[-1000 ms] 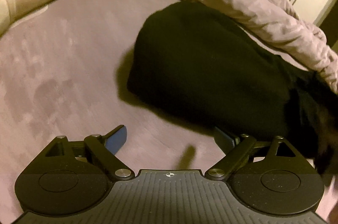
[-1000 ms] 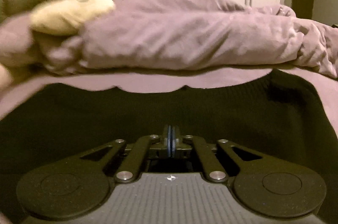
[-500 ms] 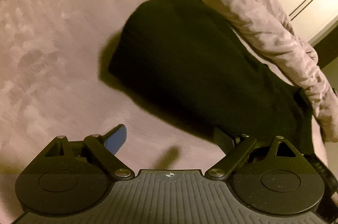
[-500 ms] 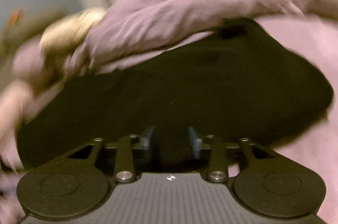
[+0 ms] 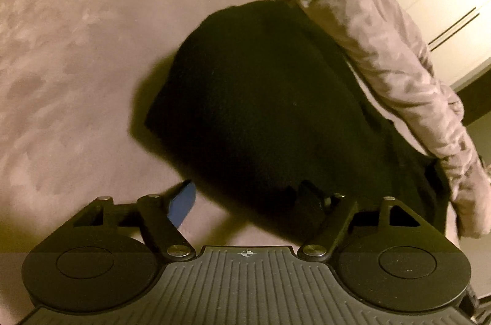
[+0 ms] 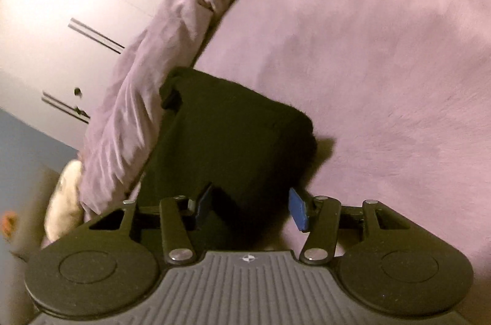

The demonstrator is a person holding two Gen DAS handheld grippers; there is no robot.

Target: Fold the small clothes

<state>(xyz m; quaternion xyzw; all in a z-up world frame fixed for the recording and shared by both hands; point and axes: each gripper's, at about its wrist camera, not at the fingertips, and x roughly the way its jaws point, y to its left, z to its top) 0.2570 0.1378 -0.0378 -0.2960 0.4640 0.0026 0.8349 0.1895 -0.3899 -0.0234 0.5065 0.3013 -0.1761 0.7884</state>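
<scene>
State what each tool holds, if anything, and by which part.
Nothing is held. The left tool and right tool are both open, by the black garment on the bed.

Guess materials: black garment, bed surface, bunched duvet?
Black garment: likely knit or fleece; matte, fuzzy edge, soft thick fold. Bed surface: mauve, probably plush or velour; patchy brushed nap marks. Duvet: thin woven fabric, perhaps cotton; crisp fine wrinkles, low sheen. All hedged: warm dim light, some blur.

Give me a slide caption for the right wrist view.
Open right gripper above a folded black garment on the mauve bedspread.
</scene>
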